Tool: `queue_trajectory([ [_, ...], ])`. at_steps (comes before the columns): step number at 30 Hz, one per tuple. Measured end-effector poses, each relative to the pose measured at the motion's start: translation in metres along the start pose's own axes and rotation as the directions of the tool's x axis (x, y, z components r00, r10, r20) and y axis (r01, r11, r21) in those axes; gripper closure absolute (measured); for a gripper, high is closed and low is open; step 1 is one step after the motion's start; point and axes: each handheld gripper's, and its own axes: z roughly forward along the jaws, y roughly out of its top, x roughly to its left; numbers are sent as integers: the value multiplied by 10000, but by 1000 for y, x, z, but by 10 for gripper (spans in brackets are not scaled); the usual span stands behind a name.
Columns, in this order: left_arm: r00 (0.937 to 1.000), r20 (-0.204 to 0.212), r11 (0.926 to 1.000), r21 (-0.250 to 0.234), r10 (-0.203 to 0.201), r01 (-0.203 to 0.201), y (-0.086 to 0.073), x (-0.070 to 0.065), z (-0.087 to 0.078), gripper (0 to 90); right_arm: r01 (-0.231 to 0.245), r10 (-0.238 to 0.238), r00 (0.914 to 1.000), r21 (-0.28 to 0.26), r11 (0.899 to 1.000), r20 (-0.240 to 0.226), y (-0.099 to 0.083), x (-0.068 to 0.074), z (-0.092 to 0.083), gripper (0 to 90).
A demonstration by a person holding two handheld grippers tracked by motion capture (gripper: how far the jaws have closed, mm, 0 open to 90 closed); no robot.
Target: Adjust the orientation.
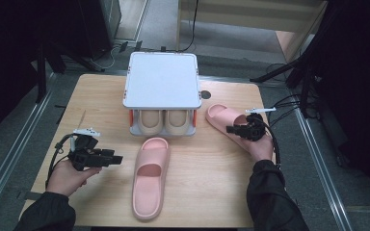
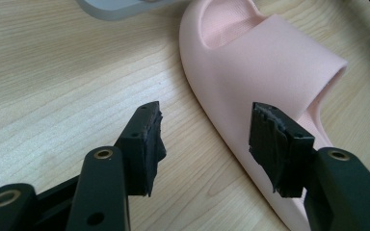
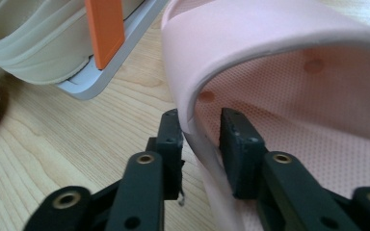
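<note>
Wooden table (image 1: 101,101) carries a white rack (image 1: 162,79) with beige shoes (image 1: 164,121) under it, beyond both grippers. One pink slipper (image 1: 149,177) lies just right of the left gripper (image 1: 118,159), whose jaws gape empty. Right gripper (image 1: 230,129) pinches the side wall of the other slipper (image 1: 220,115).

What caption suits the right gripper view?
Right gripper straddling the side wall of a pink foam slipper on the wooden table, beside the grey shoe rack.
</note>
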Motion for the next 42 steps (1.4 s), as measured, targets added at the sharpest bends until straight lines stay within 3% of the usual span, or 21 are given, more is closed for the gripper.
queue_trajectory([
  [4,10000,-13,10000,-30,-23,23,0,2,0,443,174,-172,9997,-138,9998,163,6,5,-2,810],
  [7,10000,-21,10000,-50,-21,21,1,2,0,436,321,-294,9981,-504,9982,534,11,12,-5,856],
  [12,10000,-20,9999,-158,13,-14,2,0,1,408,-393,435,9984,-1088,9933,364,16,14,-16,860],
  [21,9997,144,9997,-145,206,-204,6,0,5,396,-336,395,9979,-1129,9930,505,15,37,-35,858],
  [30,9982,203,9979,-315,564,-557,15,-5,9,423,-335,354,9992,-964,9948,178,3,64,-54,858],
  [35,9968,254,9968,-238,763,-757,20,-7,14,470,-264,268,9996,-839,9961,39,-6,79,-59,857],
  [37,9955,117,9949,-370,945,-940,22,-10,13,531,-197,198,9998,-746,9970,5,-11,85,-59,857],
  [42,9933,293,9913,-738,1117,-1093,28,-15,12,691,61,-65,10000,-592,9982,-53,-20,102,-59,857],
])
